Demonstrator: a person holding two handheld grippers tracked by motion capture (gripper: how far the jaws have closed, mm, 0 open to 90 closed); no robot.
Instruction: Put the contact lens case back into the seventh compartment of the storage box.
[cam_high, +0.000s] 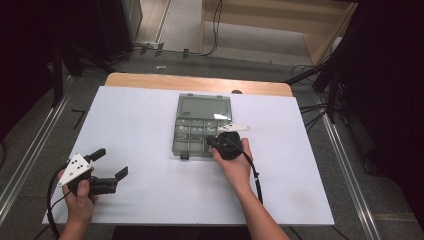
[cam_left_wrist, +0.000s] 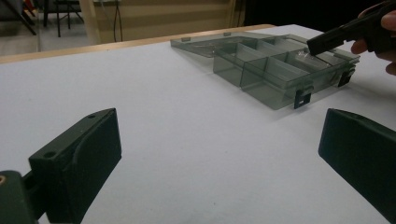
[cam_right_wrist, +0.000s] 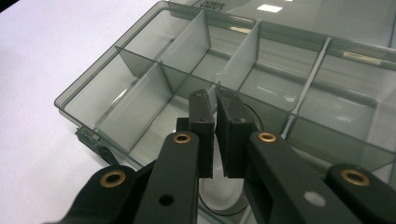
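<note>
A smoky clear compartment box (cam_high: 175, 140) lies open at mid-table, its lid (cam_high: 204, 106) folded back flat. My right gripper (cam_high: 210, 142) hangs over the box's near right compartments. In the right gripper view its jaws (cam_right_wrist: 215, 105) stand almost together, and the near end of a thin clear divider (cam_right_wrist: 243, 51) runs into the narrow gap between them. A round clear piece (cam_right_wrist: 219, 198) lies in the compartment below. My left gripper (cam_high: 113, 162) rests at the table's near left, wide open and holding nothing, far from the box (cam_left_wrist: 261, 84).
The white sheet (cam_high: 140, 125) covers the wooden table. Two dark latches (cam_left_wrist: 301, 98) stick out from the box's near wall. Cables and a wooden frame lie on the floor beyond the far edge. The right gripper's cable (cam_high: 252, 167) trails along the forearm.
</note>
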